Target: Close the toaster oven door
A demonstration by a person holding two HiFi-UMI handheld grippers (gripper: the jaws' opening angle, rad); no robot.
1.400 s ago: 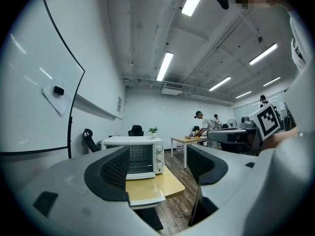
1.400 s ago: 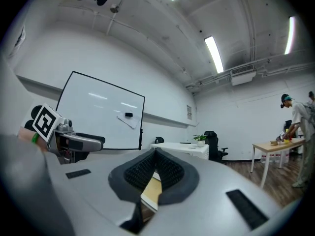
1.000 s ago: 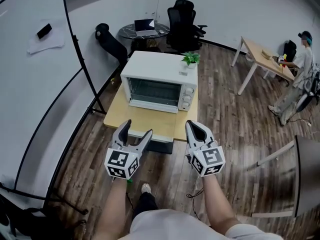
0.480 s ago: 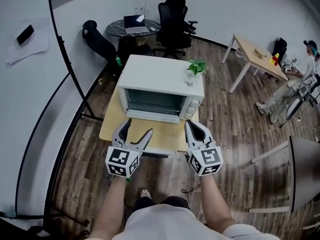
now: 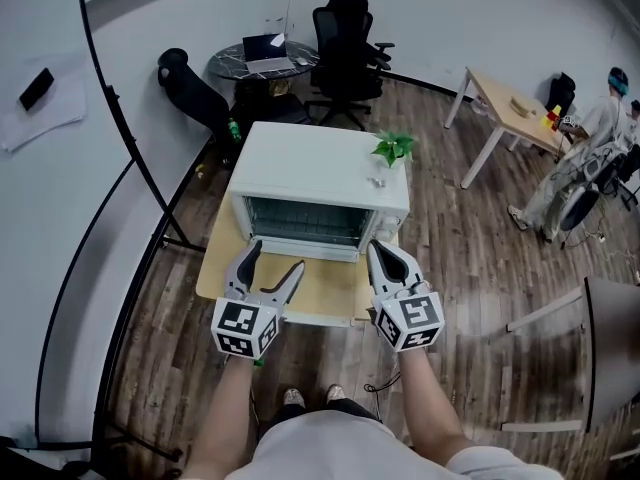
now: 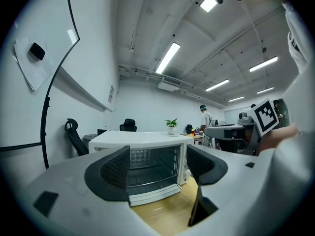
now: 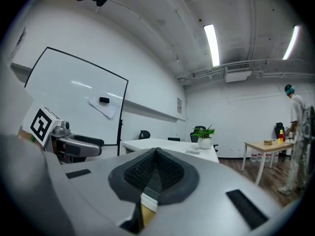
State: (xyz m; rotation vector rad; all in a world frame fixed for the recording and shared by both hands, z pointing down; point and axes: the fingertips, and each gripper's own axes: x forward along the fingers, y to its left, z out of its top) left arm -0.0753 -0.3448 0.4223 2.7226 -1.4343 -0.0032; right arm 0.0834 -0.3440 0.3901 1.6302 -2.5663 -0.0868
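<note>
Toaster oven (image 5: 318, 183), white, sits on a small wooden surface (image 5: 325, 286) just ahead of me, its door (image 6: 153, 194) folded down and the inside showing. My left claw (image 5: 276, 258) hovers before it, spread wide and empty. My right claw (image 5: 384, 252) is clenched on nothing.

A white, boxy toaster oven (image 5: 318, 168) is sitting squarely on a low wooden table (image 5: 330, 293), its front facing the person. Its door (image 5: 300, 252) is appearing as a white strip along the bottom front edge, seemingly dropped open, and the cavity is showing a wire rack (image 5: 300, 220). Its knobs (image 5: 385, 230) are lining the front's right side.
</note>
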